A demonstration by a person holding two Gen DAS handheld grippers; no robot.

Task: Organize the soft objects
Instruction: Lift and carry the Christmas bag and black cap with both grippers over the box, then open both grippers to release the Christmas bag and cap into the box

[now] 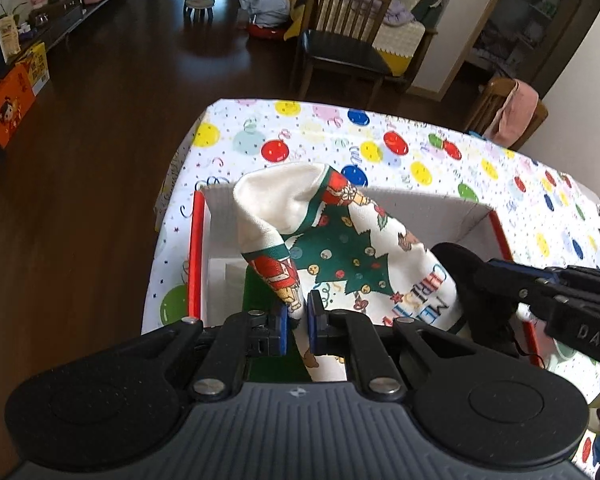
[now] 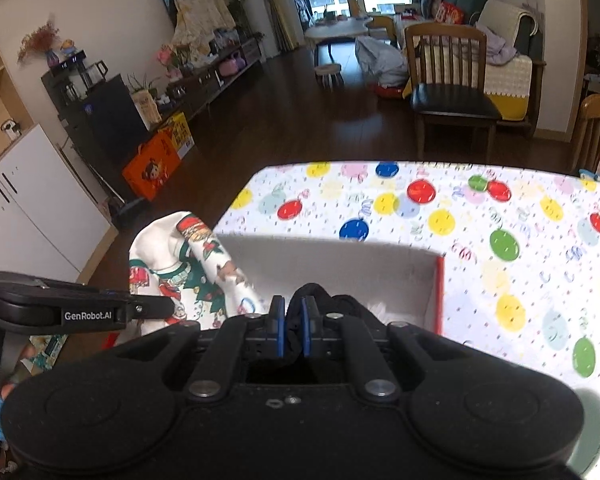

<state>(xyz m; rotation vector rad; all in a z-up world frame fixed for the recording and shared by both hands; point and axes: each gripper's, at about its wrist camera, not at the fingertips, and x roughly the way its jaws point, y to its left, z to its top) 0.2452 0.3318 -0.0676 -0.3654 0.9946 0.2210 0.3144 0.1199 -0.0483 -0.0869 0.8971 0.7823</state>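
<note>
Two grippers work above a surface (image 1: 380, 136) covered with a white cloth printed with coloured balloons. On it stands an open cardboard box with red outer sides and grey inner walls (image 1: 440, 208). Over the box hangs a white Christmas towel with a green tree and red figures (image 1: 340, 248), lifted and folded at its top. The left gripper (image 1: 297, 322) has its blue fingers (image 1: 314, 320) pinching a lower edge of this towel. The right gripper (image 2: 293, 330) has its fingers pressed on a soft black fabric item (image 2: 320, 300), which is held just above the inside of the box, beside the towel.
</note>
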